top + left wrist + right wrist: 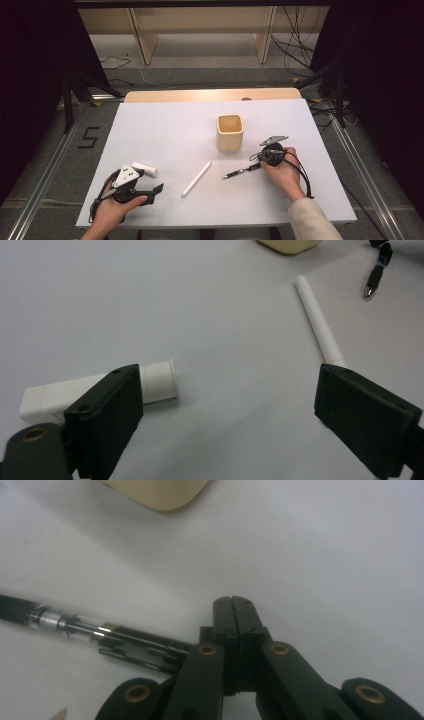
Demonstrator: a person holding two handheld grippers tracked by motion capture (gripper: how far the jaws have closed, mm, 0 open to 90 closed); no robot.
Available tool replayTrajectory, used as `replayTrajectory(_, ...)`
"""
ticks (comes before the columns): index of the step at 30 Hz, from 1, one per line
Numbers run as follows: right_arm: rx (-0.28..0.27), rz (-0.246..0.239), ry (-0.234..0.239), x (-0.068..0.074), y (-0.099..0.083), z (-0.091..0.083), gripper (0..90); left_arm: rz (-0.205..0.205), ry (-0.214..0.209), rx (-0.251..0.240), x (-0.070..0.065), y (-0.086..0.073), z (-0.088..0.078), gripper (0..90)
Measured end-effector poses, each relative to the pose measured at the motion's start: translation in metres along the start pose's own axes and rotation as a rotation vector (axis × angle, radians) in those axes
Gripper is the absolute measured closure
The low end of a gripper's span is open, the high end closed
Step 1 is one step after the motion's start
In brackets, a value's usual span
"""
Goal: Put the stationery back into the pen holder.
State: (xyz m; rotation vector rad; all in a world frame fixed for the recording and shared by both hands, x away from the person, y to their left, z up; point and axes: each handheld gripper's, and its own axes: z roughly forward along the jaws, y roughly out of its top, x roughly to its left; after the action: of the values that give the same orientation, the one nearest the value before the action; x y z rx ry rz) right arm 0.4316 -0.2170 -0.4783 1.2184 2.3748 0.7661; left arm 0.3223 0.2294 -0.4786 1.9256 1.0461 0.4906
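White table (165,125) | left tool (227,415) apart | right tool (234,605) together, black pen (75,625) partly hidden.

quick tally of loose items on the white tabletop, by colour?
White: 2, a long white pen-like stick and a short white capped tube
Black: 1, a black pen with a clear section
Tan: 1, a square tan wooden cup
Total: 4

Matt white table sheet (165,130), glossy black-and-metal pen (75,625), smooth pale wooden cup (230,132)

Two pens (242,171) (196,178), one cup (229,132), one white tube (144,169).
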Motion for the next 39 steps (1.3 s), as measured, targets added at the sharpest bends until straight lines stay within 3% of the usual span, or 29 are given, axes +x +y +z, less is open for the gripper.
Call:
replayTrajectory(18, 0.022, -0.003, 0.011, 0.004, -0.012, -0.012, 90.0, -0.007, 0.004, -0.007, 0.000, 0.000, -0.001, 12.5)
replayTrajectory(39, 0.060, -0.038, 0.042, 0.028, -0.041, -0.040, 90.0, -0.003, 0.004, -0.006, -0.001, 0.000, -0.002, 12.9)
